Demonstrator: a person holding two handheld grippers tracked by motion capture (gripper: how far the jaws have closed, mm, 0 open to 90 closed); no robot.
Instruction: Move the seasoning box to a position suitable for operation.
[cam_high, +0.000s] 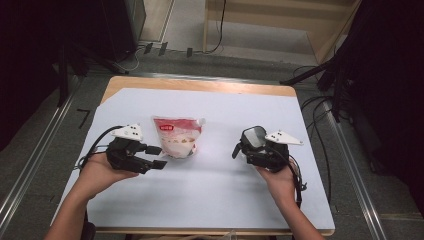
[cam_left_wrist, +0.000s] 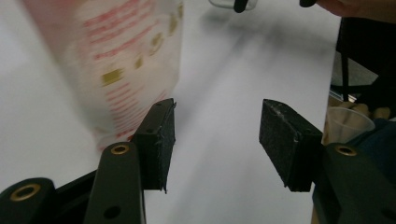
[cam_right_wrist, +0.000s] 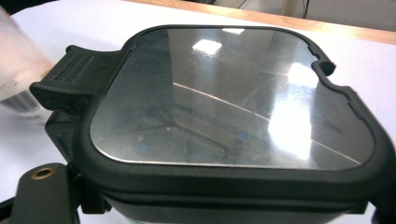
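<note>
Lying just beside left tool (cam_high: 161, 156), pouch (cam_high: 177, 136)

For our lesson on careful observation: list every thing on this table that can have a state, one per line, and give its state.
Bag: sealed, lying flat on the table, not gripped.
Container: lid on, held in the right gripper.
Left gripper: jaws apart, nothing between them, bag just beside one jaw.

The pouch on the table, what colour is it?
The see-through plastic pouch has a red top band and red print; clearest in the high view.
</note>
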